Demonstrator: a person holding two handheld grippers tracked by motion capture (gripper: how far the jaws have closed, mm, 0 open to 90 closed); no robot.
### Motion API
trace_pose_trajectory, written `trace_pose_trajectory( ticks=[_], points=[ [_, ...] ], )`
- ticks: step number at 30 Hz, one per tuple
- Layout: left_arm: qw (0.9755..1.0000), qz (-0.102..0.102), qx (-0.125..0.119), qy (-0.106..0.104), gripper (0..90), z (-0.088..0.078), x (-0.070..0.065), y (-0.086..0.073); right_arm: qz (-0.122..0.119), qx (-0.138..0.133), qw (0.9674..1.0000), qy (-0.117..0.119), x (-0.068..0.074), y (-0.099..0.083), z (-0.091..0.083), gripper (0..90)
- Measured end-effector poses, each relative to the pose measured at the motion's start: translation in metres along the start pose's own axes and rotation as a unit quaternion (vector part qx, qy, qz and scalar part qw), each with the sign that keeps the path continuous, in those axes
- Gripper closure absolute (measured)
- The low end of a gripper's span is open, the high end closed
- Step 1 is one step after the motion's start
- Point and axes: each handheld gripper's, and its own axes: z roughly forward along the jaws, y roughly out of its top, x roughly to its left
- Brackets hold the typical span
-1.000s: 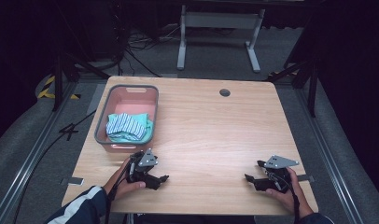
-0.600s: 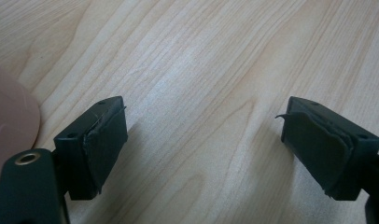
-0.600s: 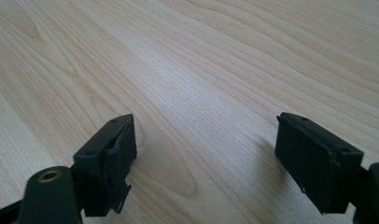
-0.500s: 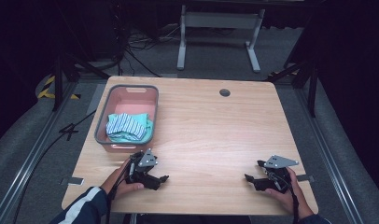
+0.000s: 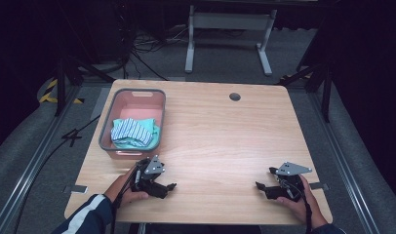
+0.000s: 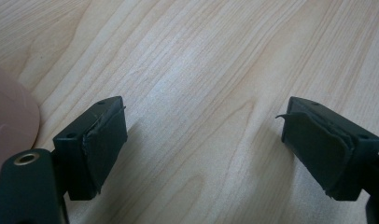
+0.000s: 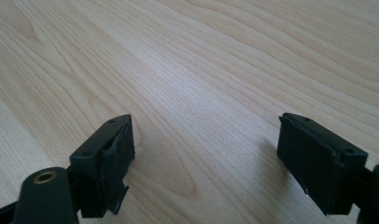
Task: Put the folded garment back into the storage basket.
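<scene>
A pink basin with a grey rim [image 5: 107, 127] stands at the table's left side. Folded cloths lie in it, a blue-and-white striped one [image 5: 131, 130] on top of a teal one [image 5: 156, 132]. My left gripper [image 5: 170, 187] rests on the wood just in front of the basin, held by a hand in a striped sleeve. Its jaws stand wide apart over bare wood [image 6: 201, 135], and the basin's pink corner [image 6: 10, 121] shows at the left edge. My right gripper [image 5: 260, 187] lies near the table's front right, open with nothing between its pads [image 7: 318, 163].
The wooden table [image 5: 220, 141] has a round cable hole [image 5: 234, 96] near its far edge. Beyond it stands a grey metal frame [image 5: 230, 24] on a dark floor with cables. Metal rails run along both sides of the table.
</scene>
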Motion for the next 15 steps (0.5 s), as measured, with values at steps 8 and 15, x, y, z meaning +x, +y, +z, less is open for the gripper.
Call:
trace_pose_trajectory(
  ticks=[8, 15],
  points=[
    [1.0000, 0.002, 0.000, 0.000, 13.9, 0.0001, 0.0005, 0.0003, 0.001, 0.000, 1.0000, -0.001, -0.0001, 0.0000, 0.0001, 18.9],
    [1.0000, 0.001, 0.000, -0.001, 13.3, 0.0006, 0.0004, 0.0004, -0.002, 0.000, 1.0000, 0.000, -0.0009, 0.0003, 0.0005, 18.3]
  ],
)
